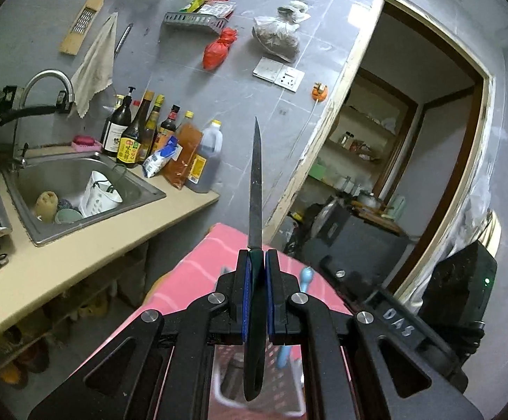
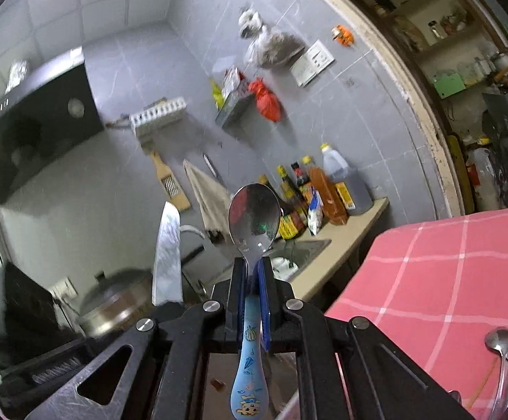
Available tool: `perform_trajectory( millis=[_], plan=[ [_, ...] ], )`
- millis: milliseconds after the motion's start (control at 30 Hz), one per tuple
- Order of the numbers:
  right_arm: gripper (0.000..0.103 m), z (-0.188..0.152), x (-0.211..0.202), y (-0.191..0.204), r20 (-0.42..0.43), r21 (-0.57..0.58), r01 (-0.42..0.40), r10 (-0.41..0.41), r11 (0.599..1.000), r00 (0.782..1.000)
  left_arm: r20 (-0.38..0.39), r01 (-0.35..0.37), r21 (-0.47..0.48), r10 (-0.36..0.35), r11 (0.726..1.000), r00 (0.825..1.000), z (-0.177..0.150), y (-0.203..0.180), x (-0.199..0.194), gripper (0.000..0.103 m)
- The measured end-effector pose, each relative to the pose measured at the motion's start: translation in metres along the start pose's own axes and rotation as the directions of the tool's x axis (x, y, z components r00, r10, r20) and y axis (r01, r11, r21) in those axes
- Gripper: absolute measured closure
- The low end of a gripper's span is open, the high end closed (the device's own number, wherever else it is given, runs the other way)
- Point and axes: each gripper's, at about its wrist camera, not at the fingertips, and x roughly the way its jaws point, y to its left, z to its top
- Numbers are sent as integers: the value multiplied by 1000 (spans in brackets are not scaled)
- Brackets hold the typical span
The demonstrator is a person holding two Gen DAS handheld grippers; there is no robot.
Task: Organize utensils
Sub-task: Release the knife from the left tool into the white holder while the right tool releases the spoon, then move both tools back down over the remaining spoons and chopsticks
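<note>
A knife [image 1: 256,182] stands up from the left claw [image 1: 257,255], sink [image 1: 79,189] far left, bench [image 1: 191,301] below.

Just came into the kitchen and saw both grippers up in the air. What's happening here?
A person is sorting utensils with two handheld grippers. The left gripper is shut on a knife by its dark handle, blade pointing up. The right gripper is shut on a spoon with a blue cartoon handle, bowl up. Both are held above a table with a pink checked cloth, where another spoon lies.
</note>
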Motion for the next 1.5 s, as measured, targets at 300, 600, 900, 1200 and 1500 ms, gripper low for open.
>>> perform_trajectory(
  millis=[300, 600, 900, 1200, 1500],
  plan=[
    [95, -24, -5, 5, -79, -78, 6, -12, 997, 997, -49, -21, 53, 24, 998, 999, -28, -3, -3, 98],
    [90, -29, -12, 12, -152, -108, 3, -19, 994, 988, -75, -11, 56, 15, 998, 997, -30, -4, -13, 94],
    [65, -8, -64, 10, -124, -84, 108, -118, 991, 985, -69, 0, 54, 4, 999, 998, -26, -20, -39, 71],
    [26, 3, -152, -14, -186, -118, 336, -353, 934, 917, -84, 47, 156, -34, 987, 996, -44, -73, -61, 44],
    [24, -39, -182, -61, -421, -99, 507, -498, 856, 758, -361, 117, 173, -47, 978, 931, -114, -108, -15, 43]
  ],
)
